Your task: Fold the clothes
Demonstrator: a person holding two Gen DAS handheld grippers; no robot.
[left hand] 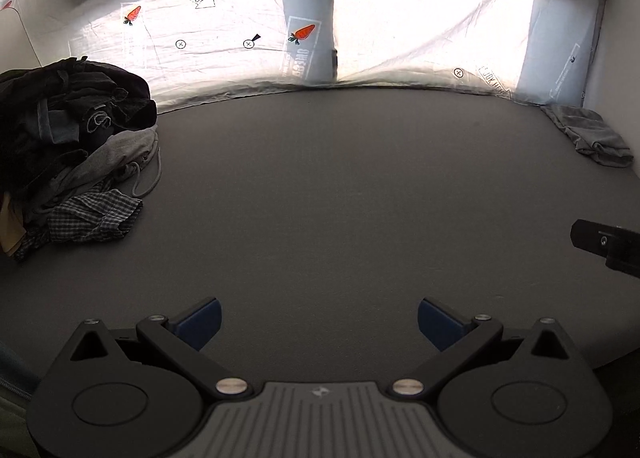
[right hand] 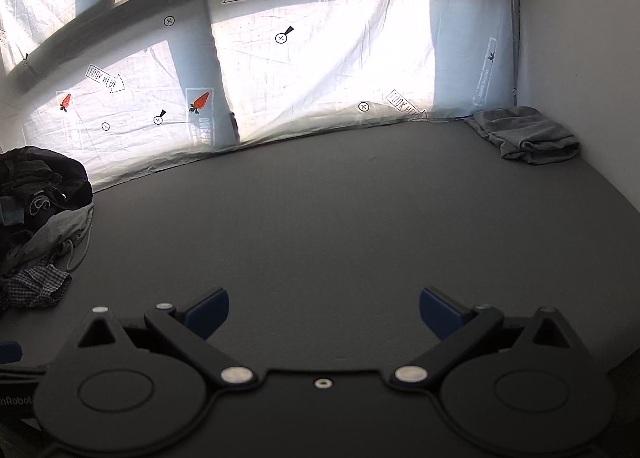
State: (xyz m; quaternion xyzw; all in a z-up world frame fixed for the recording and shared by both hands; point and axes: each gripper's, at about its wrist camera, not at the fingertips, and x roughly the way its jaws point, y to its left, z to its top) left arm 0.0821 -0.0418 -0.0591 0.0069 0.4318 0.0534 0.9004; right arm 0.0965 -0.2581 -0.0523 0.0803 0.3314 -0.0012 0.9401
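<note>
A dark grey tabletop (left hand: 340,186) fills most of both views. Behind its far edge hangs a white sheet (left hand: 420,38), creased and backlit, with darker upright bands of shadow across it. It is printed with orange carrots (right hand: 200,100), "LOOK HERE" arrows (right hand: 106,78) and small crossed circles (right hand: 281,37). A plain white wall (right hand: 580,38) stands at the right.

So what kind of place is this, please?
Probably a clothes-folding work area: a grey table, a pile of unfolded clothes at the left, one folded grey garment, and a printed sheet behind.
</note>
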